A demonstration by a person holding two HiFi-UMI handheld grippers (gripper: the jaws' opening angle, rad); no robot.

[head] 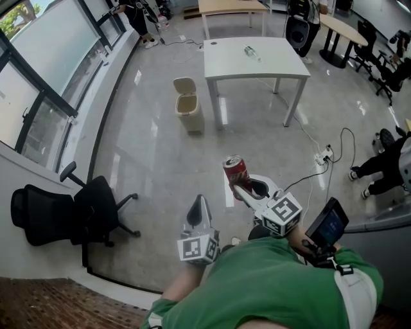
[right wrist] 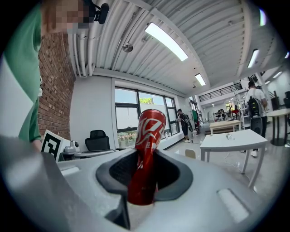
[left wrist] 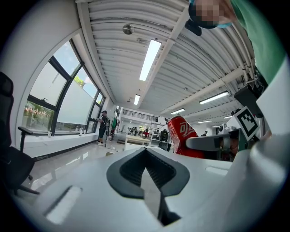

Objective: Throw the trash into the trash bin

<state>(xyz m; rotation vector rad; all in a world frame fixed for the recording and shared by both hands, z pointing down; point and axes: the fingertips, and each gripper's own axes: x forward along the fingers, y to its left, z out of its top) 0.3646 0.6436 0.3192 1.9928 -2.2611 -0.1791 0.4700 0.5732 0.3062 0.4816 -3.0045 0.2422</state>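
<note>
A red drink can (head: 234,171) stands upright between the jaws of my right gripper (head: 246,187), which is shut on it. The right gripper view shows the can (right wrist: 147,145) pinched in the dark pads (right wrist: 115,172), with its top sticking out above them. My left gripper (head: 200,202) hangs to the left of the can, shut with nothing in it. In its own view the left gripper (left wrist: 146,152) has its pads pressed together. A beige trash bin (head: 188,106) with its lid up stands on the floor ahead, beside a white table (head: 253,63). The bin (right wrist: 190,153) looks small and far off.
A clear bottle (head: 250,51) lies on the white table. A black office chair (head: 70,212) stands at the left by the window wall. A power strip with cables (head: 323,156) lies on the floor at the right, near a seated person (head: 385,168). Another person (head: 138,16) stands far back.
</note>
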